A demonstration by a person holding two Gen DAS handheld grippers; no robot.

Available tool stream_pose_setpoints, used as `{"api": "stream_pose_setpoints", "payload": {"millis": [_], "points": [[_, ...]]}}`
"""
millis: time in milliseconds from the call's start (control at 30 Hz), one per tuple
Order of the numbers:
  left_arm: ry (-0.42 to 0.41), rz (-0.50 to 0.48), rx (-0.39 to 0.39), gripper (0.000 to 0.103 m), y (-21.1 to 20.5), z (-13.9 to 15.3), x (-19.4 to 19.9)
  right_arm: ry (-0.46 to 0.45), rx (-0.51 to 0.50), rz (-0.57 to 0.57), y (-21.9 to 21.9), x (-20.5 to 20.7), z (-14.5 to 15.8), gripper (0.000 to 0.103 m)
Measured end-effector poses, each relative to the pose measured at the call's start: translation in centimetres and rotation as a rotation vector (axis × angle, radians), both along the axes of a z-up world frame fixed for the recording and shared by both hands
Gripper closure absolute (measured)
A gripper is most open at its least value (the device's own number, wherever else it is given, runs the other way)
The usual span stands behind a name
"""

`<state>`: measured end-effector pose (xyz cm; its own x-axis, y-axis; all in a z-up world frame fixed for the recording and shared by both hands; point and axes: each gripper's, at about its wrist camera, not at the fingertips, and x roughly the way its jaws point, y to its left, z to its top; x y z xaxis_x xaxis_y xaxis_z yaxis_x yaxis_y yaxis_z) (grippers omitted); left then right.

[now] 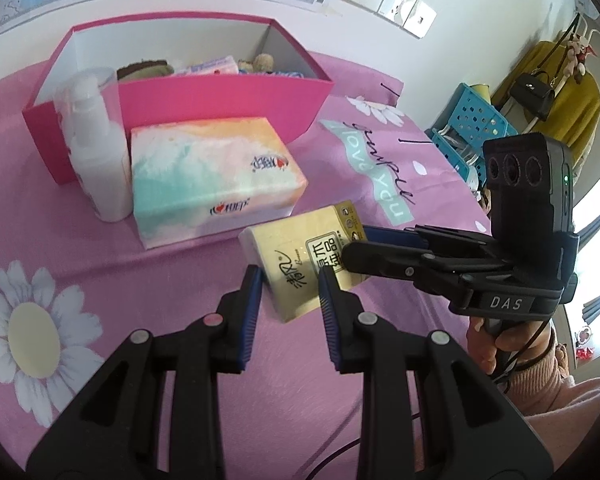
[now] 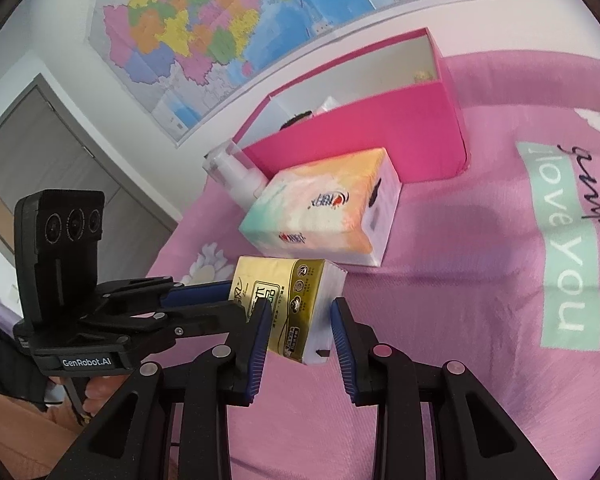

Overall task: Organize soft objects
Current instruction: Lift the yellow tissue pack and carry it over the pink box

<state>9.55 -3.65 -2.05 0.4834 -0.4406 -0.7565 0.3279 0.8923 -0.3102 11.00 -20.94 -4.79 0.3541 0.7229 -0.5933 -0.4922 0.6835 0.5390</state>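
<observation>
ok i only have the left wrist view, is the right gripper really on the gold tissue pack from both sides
observer: Yes. In the right wrist view the gold tissue pack sits between both fingers of the right gripper, with the pads against it.
operator: what does the pack end behind that gripper look like
observer: It is white, with the stacked tissue edges showing.
operator: and the end of the pastel tissue pack facing away from me
observer: The pastel tissue pack has a white end face with a dark mark on it.
</observation>
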Motion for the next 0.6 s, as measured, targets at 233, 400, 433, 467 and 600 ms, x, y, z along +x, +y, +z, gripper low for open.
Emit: {"api": "stream_pose_setpoints", "payload": {"millis": [233,400,433,467,600], "points": [[-0.040,-0.002,0.003,0.073,0.0,1.5,0.3,-0.045,0.003,-0.003,-0.4,0.3,1.6,0.072],[-0.065,0.005,0.012,0.073,-0.3,2.4,0.7,-0.071,0.000,-0.006,-0.3,0.7,2.6,0.072],[-0.070,0.007,0.013,0.073,-0.3,2.6,0.8,-0.076,-0.001,-0.007,-0.2,0.7,2.8,0.072],[-0.076,0.007,0.015,0.073,-0.3,2.8,0.9,-0.080,-0.002,-0.007,-0.2,0.8,2.9,0.072],[-0.090,0.009,0.019,0.073,-0.4,3.3,1.4,-0.093,-0.001,-0.008,-0.2,1.1,3.4,0.072]]}}
